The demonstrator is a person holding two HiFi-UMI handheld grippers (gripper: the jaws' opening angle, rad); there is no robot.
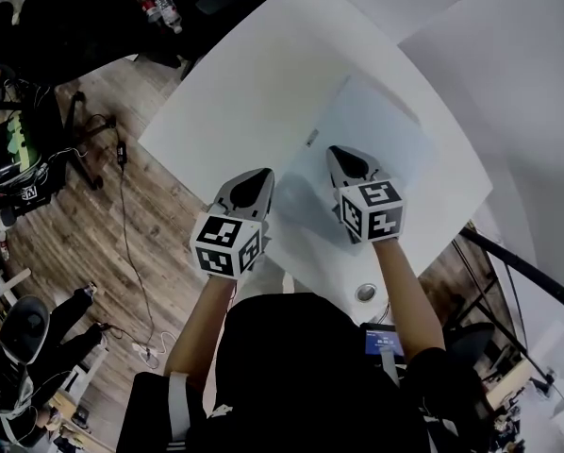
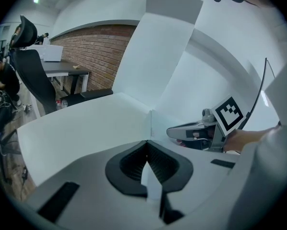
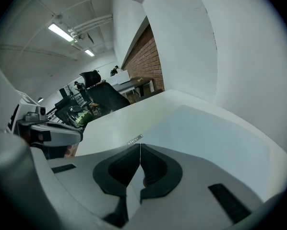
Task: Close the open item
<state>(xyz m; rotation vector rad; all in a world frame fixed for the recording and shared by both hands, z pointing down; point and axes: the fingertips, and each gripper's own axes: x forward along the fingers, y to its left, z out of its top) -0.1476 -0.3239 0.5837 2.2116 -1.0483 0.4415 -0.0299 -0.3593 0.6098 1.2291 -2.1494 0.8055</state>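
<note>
**Squarely over the table: two closed grippers and a flat pale panel**

Left gripper (image 1: 265, 173): grey, wedge-shaped jaws drawn together. The ribbed black pads meet at the tips with nothing between them. The tips point at the left edge of the open item (image 1: 376, 130), a thin, smooth, pale blue-white rectangular panel lying flat on the matte white table (image 1: 235, 92).

Right gripper (image 1: 337, 152): likewise pressed tip to tip and empty. It hovers over the near half of the panel, just right of the left gripper; contact with the surface cannot be told.

A small oblong label (image 1: 312, 138) sits at the panel's left edge, ahead of both pairs of tips. Each gripper carries a cube of black-and-white square markers at its rear.

Beyond the left gripper's tips rises a smooth white upright slab (image 2: 167, 56); whether it belongs to the item cannot be told. A wood-plank floor (image 1: 93, 225) lies to the left of the left gripper.
</note>
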